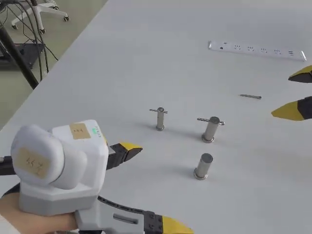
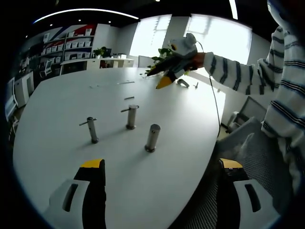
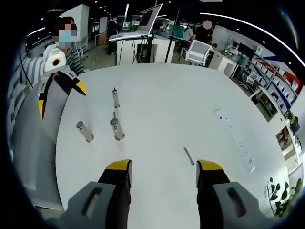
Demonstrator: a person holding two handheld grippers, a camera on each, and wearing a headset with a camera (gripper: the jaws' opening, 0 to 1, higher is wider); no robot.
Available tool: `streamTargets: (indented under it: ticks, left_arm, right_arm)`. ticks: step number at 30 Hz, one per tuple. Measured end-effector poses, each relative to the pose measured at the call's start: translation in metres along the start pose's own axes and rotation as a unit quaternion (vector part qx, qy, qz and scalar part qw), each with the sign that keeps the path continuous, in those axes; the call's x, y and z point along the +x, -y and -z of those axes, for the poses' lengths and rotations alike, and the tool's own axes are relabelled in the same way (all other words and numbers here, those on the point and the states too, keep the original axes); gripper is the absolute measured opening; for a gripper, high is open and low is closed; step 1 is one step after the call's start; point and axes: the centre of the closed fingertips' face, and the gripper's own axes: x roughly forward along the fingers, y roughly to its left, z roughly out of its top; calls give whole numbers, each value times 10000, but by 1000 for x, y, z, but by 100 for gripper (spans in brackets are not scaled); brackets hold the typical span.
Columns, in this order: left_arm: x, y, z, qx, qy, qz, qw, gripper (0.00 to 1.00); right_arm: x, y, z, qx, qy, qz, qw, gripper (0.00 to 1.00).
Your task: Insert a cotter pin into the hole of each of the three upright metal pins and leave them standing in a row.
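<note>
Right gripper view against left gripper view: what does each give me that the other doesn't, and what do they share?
Right gripper view: the left gripper, open, at the table's edge, and a laptop on a stand beyond. Left gripper view: the right gripper, open, in a hand with a striped sleeve, and an office chair. Both: the three upright metal pins, two holding cotter pins and one bare, plus the loose cotter pin lying on the table.

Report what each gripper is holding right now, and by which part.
Nothing is held. The left gripper and the right gripper both stand open and empty. The loose cotter pin lies on the table, ahead of the right gripper.
</note>
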Motion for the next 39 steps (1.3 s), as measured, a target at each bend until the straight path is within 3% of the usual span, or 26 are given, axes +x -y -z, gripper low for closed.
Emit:
streamTargets:
  ticks: [2, 11, 17, 19, 22, 28, 34, 39]
  left_arm:
    - [0, 0, 0, -6, 2, -7, 10000, 96]
    - [-5, -7, 0, -20, -20, -161, 9999, 96]
    - [-7, -8, 2, -45, -37, -201, 9998, 96]
    - [-6, -8, 3, -78, -28, -198, 9998, 96]
    - [-6, -8, 5, -74, -77, -213, 9997, 94]
    - [-6, -7, 2, -69, -5, -270, 9996, 94]
    - [-8, -9, 4, -166, 62, -316, 9993, 94]
    - [-11, -13, 7, -202, 54, -366, 9991, 94]
  right_arm:
    - [5, 5, 4, -140, -219, -40, 9997, 50]
    - [34, 22, 12, -310, -655, -376, 9967, 48]
    - [48, 28, 18, -612, -1086, -587, 9905, 46]
    - [60, 39, 21, -611, -1148, -660, 9893, 45]
    - [68, 37, 24, -764, -1344, -852, 9843, 45]
    - [79, 43, 27, -939, -1631, -919, 9778, 39]
    - [85, 42, 35, -1244, -2083, -1083, 9641, 29]
    - [91, 46, 31, -1173, -2109, -1077, 9645, 22]
